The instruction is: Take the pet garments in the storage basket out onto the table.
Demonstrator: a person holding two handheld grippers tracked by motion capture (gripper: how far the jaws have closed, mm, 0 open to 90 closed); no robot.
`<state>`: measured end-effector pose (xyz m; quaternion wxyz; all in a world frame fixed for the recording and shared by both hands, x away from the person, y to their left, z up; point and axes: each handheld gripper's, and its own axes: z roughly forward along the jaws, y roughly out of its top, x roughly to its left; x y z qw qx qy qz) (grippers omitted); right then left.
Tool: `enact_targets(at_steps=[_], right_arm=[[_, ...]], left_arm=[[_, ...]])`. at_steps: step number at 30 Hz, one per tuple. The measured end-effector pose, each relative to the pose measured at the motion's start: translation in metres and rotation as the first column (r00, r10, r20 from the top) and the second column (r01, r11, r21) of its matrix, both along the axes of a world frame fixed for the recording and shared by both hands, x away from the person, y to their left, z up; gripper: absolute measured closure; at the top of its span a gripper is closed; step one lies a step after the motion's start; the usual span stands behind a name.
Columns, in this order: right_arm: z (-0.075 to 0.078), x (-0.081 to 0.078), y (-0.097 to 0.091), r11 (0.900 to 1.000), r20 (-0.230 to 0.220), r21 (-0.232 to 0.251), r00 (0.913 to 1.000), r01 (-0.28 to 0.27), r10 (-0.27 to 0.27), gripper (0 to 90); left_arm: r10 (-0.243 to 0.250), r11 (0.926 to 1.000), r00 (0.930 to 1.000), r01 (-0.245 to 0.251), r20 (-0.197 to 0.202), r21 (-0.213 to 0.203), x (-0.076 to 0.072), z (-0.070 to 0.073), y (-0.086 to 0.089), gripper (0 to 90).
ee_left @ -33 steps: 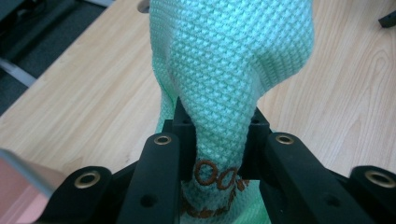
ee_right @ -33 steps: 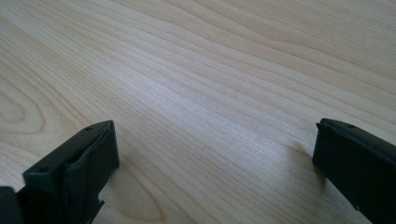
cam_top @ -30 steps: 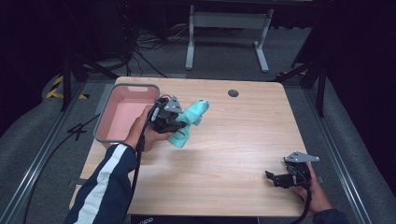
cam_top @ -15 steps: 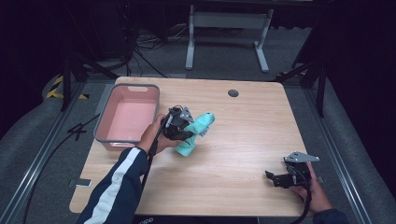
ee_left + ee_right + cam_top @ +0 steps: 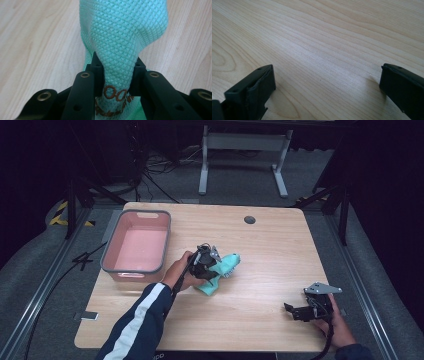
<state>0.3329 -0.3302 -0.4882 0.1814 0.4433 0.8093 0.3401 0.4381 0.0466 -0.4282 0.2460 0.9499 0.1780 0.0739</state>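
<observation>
High view, left to right. Pink bin [image 5: 136,247] at the table's [image 5: 260,265] left edge: nothing in it, so far as can be seen. Just right of it, near mid-table, the left gripper [image 5: 209,265] has its jaws clamped on a bunched fold of the teal cloth [image 5: 225,266]; the rest of the cloth lies on the wood beside the bin, not in it. In the left gripper view the cloth [image 5: 122,37] is pinched between both pads. Judged progress: the cloth is grasped but not yet placed; if the bin is its goal, the lift and drop remain. Right gripper [image 5: 300,312] rests near the table's right front corner, jaws wide apart and holding nothing. Nothing stands between cloth and bin.
</observation>
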Motion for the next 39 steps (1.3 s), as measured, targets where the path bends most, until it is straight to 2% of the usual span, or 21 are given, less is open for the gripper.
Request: enact_targets(at_steps=[6, 8, 13, 15, 17, 18, 22, 28, 31, 37, 39], right_arm=[[0.000, 0.000, 0.000, 1.0000, 0.000, 0.000, 1.0000, 0.000, 0.000, 0.7], [0.000, 0.000, 0.000, 1.0000, 0.000, 0.000, 1.0000, 0.000, 0.000, 0.7], [0.000, 0.000, 0.000, 1.0000, 0.000, 0.000, 1.0000, 0.000, 0.000, 0.7], [0.000, 0.000, 0.000, 1.0000, 0.000, 0.000, 1.0000, 0.000, 0.000, 0.7], [0.000, 0.000, 0.000, 1.0000, 0.000, 0.000, 1.0000, 0.000, 0.000, 0.7], [0.000, 0.000, 0.000, 1.0000, 0.000, 0.000, 1.0000, 0.000, 0.000, 0.7], [0.000, 0.000, 0.000, 1.0000, 0.000, 0.000, 1.0000, 0.000, 0.000, 0.7], [0.000, 0.000, 0.000, 1.0000, 0.000, 0.000, 1.0000, 0.000, 0.000, 0.7], [0.000, 0.000, 0.000, 1.0000, 0.000, 0.000, 1.0000, 0.000, 0.000, 0.7], [0.000, 0.000, 0.000, 1.0000, 0.000, 0.000, 1.0000, 0.000, 0.000, 0.7], [0.000, 0.000, 0.000, 1.0000, 0.000, 0.000, 1.0000, 0.000, 0.000, 0.7]], left_arm=[[-0.023, 0.9997, 0.9996, 0.023, -0.015, 0.012, -0.002, -0.012, -0.008, 68.6], [-0.016, 0.9998, 0.9997, 0.016, -0.019, 0.010, -0.003, -0.013, -0.008, 67.6], [-0.018, 0.9998, 0.9993, 0.018, -0.031, -0.004, -0.005, -0.019, -0.010, 59.8], [-0.016, 0.9998, 0.9996, 0.016, -0.023, -0.009, -0.006, -0.018, -0.011, 55.9], [-0.043, 0.9988, 0.9988, 0.042, -0.023, -0.026, -0.006, -0.016, -0.010, 52.7], [-0.035, 0.9986, 0.9990, 0.034, -0.027, -0.042, -0.007, -0.016, -0.009, 51.6], [-0.033, 0.9989, 0.9994, 0.033, -0.010, -0.034, -0.008, -0.013, -0.009, 50.1], [-0.021, 0.9993, 0.9998, 0.021, -0.004, -0.031, -0.009, -0.012, -0.009, 44.1], [-0.018, 0.9990, 0.9998, 0.018, -0.003, -0.041, -0.009, -0.009, -0.009, 37.4], [-0.012, 0.9987, 0.9999, 0.011, -0.004, -0.050, -0.010, -0.003, -0.009, 29.8], [-0.008, 0.9990, 0.9999, 0.008, 0.013, -0.045, -0.011, -0.002, -0.008, 25.4]])
